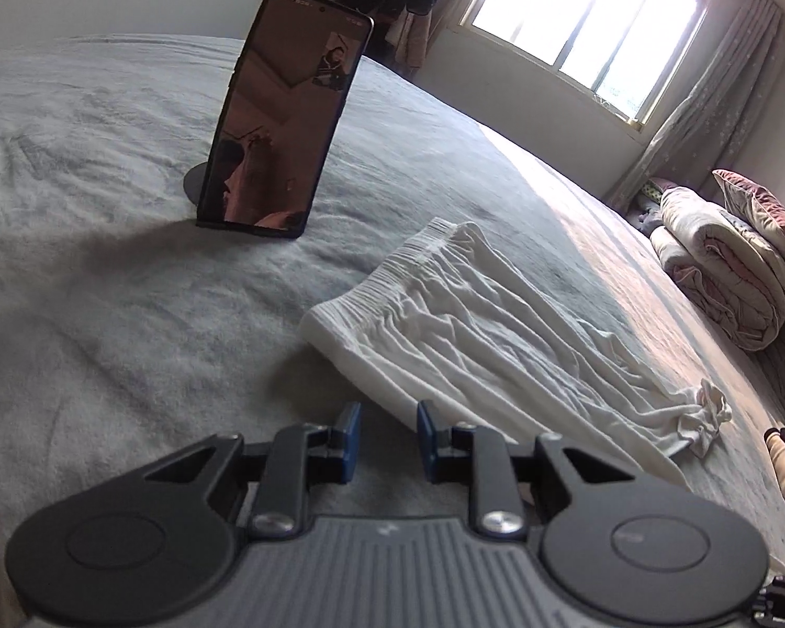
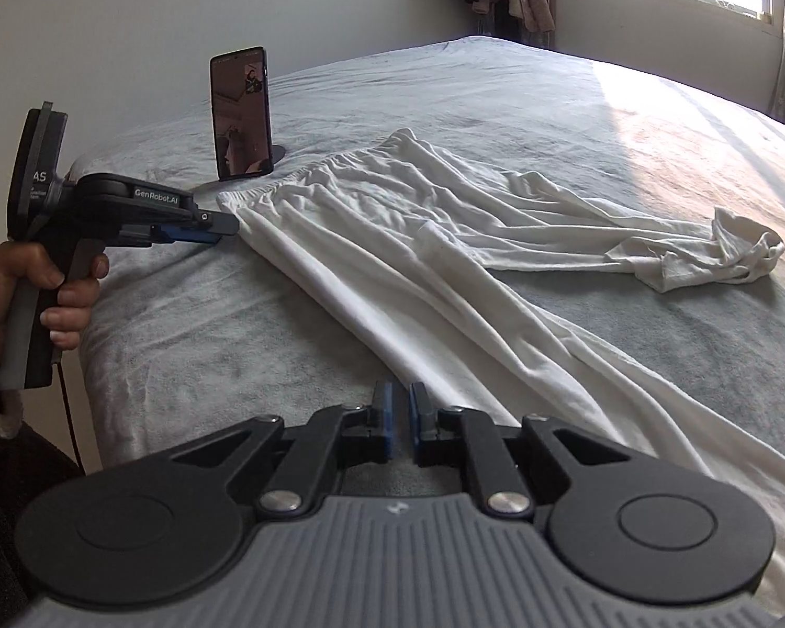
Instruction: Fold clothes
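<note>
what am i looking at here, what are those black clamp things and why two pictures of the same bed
Each black clamp is a hand-held two-finger gripper with a camera looking along its fingers, so there is one picture per hand. The left gripper and right gripper are both open and hold nothing. The right view also shows the person's hand holding the left tool. On the grey bed cover lie white trousers, spread out and not yet folded, and a phone propped upright on a stand.

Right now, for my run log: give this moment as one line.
stage: pre-grasp | white trousers spread on bed | left tool open, at waistband corner | right tool open, empty
</note>
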Action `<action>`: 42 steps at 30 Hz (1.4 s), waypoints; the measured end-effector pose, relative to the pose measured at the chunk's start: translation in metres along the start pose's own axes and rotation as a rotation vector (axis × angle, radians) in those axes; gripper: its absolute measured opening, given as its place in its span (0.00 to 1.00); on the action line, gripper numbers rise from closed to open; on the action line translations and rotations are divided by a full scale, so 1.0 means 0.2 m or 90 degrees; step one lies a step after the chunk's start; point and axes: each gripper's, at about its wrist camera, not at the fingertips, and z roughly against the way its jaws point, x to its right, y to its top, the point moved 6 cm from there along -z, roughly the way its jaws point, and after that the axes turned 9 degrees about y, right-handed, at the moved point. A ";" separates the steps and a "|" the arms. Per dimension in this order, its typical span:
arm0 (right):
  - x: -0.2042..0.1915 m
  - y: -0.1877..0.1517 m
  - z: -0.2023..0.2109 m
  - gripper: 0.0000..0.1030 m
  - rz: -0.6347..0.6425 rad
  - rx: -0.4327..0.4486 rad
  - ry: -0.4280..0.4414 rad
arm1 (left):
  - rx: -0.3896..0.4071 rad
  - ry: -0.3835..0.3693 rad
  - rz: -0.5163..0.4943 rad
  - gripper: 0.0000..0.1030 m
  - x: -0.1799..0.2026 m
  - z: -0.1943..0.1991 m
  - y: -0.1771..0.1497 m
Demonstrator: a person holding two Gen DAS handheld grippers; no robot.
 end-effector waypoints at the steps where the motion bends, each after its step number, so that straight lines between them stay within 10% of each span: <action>1: 0.00 -0.01 -0.01 0.12 0.005 -0.005 0.001 | 0.000 0.000 0.013 0.23 -0.01 -0.01 0.01; 17: 0.05 0.00 -0.02 0.12 0.019 -0.012 -0.019 | 0.015 -0.006 0.138 0.23 -0.06 -0.07 0.06; 27: 0.05 0.01 0.00 0.13 0.029 -0.011 -0.017 | 0.013 -0.006 0.140 0.23 -0.04 -0.08 0.07; 33: 0.06 0.00 0.00 0.30 0.043 -0.016 -0.025 | 0.013 -0.004 0.140 0.23 -0.04 -0.08 0.07; 42: 0.05 -0.03 -0.07 0.22 0.071 -0.037 -0.027 | 0.018 0.005 0.119 0.22 -0.02 -0.12 0.07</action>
